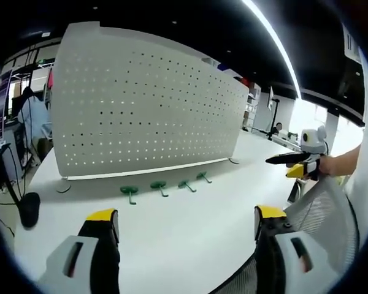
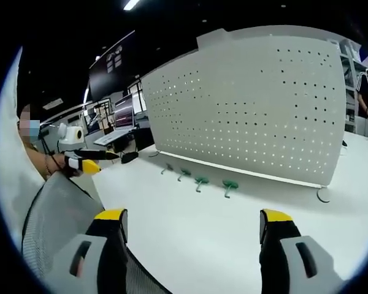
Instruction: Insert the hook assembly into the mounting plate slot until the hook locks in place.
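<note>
Four green hooks (image 1: 162, 186) lie before one pegboard (image 1: 147, 104), seemingly untouched; both grippers (image 1: 187, 229) (image 2: 193, 229) gape, holding nothing.

White table (image 1: 190, 226); mesh chair back (image 1: 322, 211); ceiling light strip (image 1: 276, 46)

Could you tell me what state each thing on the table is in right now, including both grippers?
pegboard: upright on the table, no hook mounted.
green hooks: four, lying loose in a row on the table before the pegboard, untouched.
left gripper: open, empty, back from the hooks.
right gripper: open, empty, back from the hooks.
table: white, carrying pegboard and hooks.
</note>
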Motion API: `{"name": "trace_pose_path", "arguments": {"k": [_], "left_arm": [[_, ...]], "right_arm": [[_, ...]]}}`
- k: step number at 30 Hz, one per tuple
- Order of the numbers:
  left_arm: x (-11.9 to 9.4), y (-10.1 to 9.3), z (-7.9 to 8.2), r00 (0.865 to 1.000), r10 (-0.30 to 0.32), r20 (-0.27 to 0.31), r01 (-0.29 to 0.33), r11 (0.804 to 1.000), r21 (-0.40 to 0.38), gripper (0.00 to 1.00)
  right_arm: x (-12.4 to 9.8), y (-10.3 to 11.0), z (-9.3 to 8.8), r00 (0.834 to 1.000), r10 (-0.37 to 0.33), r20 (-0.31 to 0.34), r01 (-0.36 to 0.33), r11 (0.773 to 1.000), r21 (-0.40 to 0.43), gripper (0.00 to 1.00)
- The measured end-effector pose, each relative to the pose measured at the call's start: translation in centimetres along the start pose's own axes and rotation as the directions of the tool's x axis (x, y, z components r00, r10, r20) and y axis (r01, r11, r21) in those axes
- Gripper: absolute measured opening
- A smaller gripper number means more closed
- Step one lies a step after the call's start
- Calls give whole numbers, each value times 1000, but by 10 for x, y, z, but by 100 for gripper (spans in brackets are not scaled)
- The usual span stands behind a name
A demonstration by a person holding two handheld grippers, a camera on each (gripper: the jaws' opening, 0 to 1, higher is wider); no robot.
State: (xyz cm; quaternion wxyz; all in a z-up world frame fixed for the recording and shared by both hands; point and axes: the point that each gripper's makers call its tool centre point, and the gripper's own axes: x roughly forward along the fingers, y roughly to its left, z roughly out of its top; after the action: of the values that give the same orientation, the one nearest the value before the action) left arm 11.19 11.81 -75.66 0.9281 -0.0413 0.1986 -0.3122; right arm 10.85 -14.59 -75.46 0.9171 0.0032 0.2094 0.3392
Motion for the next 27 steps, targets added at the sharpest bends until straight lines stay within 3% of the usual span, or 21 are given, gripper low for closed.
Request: {"name": "trace_pose_path", "arguments": {"k": [7,12,27], "left_arm": [[10,4,4,999,-27,-21,27,999,32,93],[18,3,-6,992,-68,-106,78,993,91,92],[32,11,-3,983,-108,-151,130,982,139,92]], "right_arm": [[6,1,2,1000,12,-23,-13,1000,-27,85],[9,2,4,1000,22,-22,-22,999,-30,85],[10,4,1,999,33,-41,-35,999,-34,85]]}}
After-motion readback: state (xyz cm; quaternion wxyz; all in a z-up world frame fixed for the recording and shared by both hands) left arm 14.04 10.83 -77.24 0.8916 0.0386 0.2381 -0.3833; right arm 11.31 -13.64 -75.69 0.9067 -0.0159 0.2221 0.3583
